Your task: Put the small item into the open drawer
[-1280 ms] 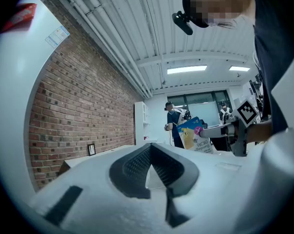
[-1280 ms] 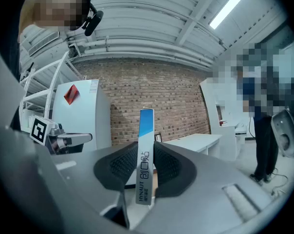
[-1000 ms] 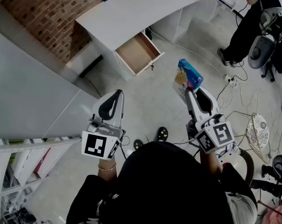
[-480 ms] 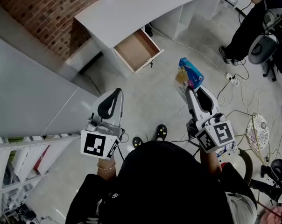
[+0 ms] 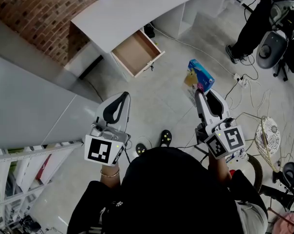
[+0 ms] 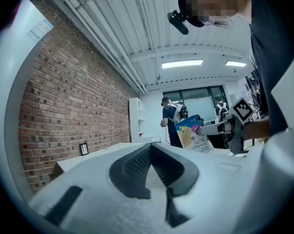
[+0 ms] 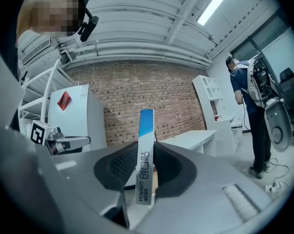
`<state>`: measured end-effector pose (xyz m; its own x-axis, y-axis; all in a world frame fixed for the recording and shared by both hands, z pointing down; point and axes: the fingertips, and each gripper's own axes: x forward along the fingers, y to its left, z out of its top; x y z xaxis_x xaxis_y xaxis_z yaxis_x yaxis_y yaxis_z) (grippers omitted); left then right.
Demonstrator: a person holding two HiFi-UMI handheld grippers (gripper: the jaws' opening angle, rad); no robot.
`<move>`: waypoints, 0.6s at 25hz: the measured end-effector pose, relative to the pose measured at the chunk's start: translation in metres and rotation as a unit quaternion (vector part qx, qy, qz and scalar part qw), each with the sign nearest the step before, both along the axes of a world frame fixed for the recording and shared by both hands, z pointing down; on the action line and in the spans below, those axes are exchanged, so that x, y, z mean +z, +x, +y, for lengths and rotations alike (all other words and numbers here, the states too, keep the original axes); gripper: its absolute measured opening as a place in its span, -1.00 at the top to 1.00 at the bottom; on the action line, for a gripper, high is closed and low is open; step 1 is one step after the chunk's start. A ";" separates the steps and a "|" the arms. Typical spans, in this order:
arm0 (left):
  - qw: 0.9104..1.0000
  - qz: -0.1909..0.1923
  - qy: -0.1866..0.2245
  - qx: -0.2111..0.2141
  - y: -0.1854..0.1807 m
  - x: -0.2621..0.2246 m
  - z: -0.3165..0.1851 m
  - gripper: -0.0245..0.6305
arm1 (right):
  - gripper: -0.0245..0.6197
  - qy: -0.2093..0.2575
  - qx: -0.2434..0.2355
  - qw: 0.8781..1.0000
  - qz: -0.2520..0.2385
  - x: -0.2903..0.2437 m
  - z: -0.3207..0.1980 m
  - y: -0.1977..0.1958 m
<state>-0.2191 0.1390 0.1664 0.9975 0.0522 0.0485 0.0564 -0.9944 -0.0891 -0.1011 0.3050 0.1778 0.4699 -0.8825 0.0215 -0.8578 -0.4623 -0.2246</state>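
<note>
My left tongs (image 5: 121, 97) are closed on nothing. The open drawer (image 5: 135, 53) under the white bench (image 5: 137, 6) lies ahead, well apart and left of my right tongs (image 5: 199, 92), which clamp the flat blue box (image 5: 199, 76), its long axis upright.

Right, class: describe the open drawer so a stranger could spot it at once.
Start at the brick wall; a white desk stands beside it. From the desk's front juts the drawer, pulled out, the only brown-lined part of that white furniture.
</note>
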 end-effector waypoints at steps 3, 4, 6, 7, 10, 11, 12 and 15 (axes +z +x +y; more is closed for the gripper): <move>1.000 0.001 -0.001 0.006 0.015 0.000 0.009 0.93 | 0.60 0.001 0.005 1.000 -0.003 0.002 0.010 0.014; 1.000 0.001 -0.002 0.007 0.020 0.000 0.012 0.93 | 0.60 0.002 0.006 1.000 -0.004 0.002 0.014 0.019; 1.000 0.000 -0.001 0.006 0.030 -0.002 0.020 0.93 | 0.60 0.004 0.007 1.000 -0.006 0.002 0.023 0.030; 1.000 -0.001 0.000 0.004 0.035 -0.002 0.023 0.93 | 0.60 0.006 0.007 1.000 -0.006 0.001 0.028 0.035; 1.000 -0.004 0.001 -0.002 0.045 0.000 0.030 0.93 | 0.60 0.009 0.007 1.000 -0.010 0.005 0.037 0.047; 1.000 -0.004 0.001 -0.003 0.047 0.001 0.031 0.93 | 0.60 0.011 0.006 1.000 -0.012 0.007 0.038 0.050; 1.000 -0.005 0.002 -0.005 0.050 0.002 0.033 0.93 | 0.60 0.012 0.005 1.000 -0.013 0.009 0.040 0.052; 1.000 -0.007 0.000 -0.010 0.055 0.004 0.039 0.93 | 0.60 0.013 0.002 1.000 -0.017 0.012 0.046 0.059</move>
